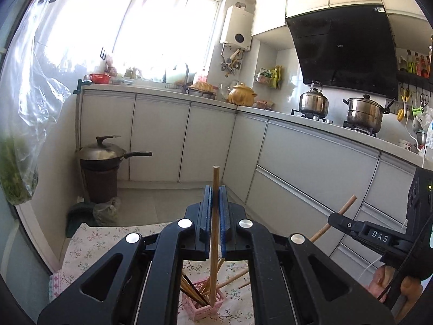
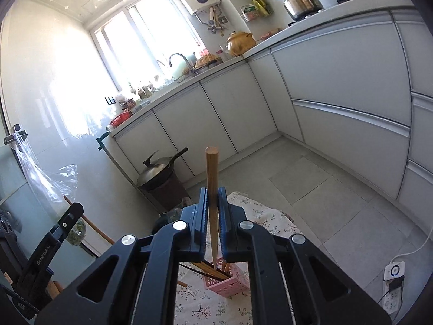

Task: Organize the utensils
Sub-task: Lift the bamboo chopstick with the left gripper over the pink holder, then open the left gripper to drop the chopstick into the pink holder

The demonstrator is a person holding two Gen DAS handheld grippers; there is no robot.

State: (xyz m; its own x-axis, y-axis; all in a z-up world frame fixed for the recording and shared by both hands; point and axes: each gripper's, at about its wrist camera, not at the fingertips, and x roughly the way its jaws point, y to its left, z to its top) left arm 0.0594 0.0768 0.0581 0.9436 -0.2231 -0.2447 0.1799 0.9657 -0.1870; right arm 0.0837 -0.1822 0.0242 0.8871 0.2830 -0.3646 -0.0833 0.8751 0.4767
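With each pair of tongs, left tongs (image 1: pixel 215 189) and right tongs (image 2: pixel 213 191), clamped on a wooden chopstick (image 1: pixel 215 216) above the pink holder (image 1: pixel 205 308) on the tabletop (image 1: pixel 81 246), the insertion step seemed at hand, calling for lowering tips into it.

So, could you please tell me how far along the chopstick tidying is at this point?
Done: several chopsticks already stand in the pink basket. In hand: the left gripper and right gripper are each shut on one wooden chopstick, above the basket. Left: both need dropping in, and one loose chopstick lies on the floral cloth.
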